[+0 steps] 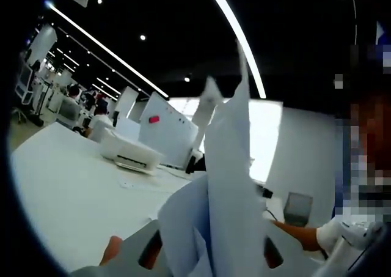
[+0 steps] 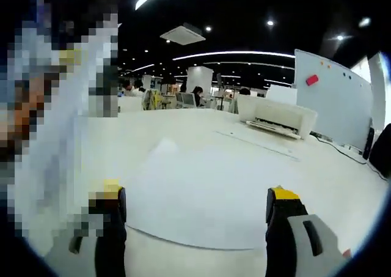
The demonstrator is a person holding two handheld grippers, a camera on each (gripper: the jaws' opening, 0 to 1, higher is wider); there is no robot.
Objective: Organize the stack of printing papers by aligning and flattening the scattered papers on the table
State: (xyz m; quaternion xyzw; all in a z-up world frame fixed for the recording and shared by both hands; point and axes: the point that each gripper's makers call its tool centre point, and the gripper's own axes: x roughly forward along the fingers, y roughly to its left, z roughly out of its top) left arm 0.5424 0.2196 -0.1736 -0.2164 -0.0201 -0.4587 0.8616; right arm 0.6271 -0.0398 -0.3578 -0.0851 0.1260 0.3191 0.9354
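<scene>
Both tongs matter at this point, and they stand very differently. On my left gripper (image 1: 211, 262) the jaws are mostly hidden behind the sheets of paper (image 1: 229, 185) that rise up between them, so I judge it closed on them, holding them on edge above the table (image 1: 67, 191). My right gripper (image 2: 198, 228) is spread wide with nothing between its yellow-tipped jaws; under it a single loose sheet (image 2: 201, 210) lies flat on the white top, one corner of it slightly raised toward the far side.

For this step I think the bundle in the left gripper wants tapping down on its lower edge so the sheets square up; the top edges look ragged and uneven, so one tap will hardly do. I would keep the hold gentle, since the sheets already bow and fold near the jaws. The right gripper could steady the upright side while I tap, then lay the bundle over the flat sheet, edges matched. A printer (image 2: 278, 118) sits well away across the table, with a whiteboard (image 2: 333, 96) behind it.
</scene>
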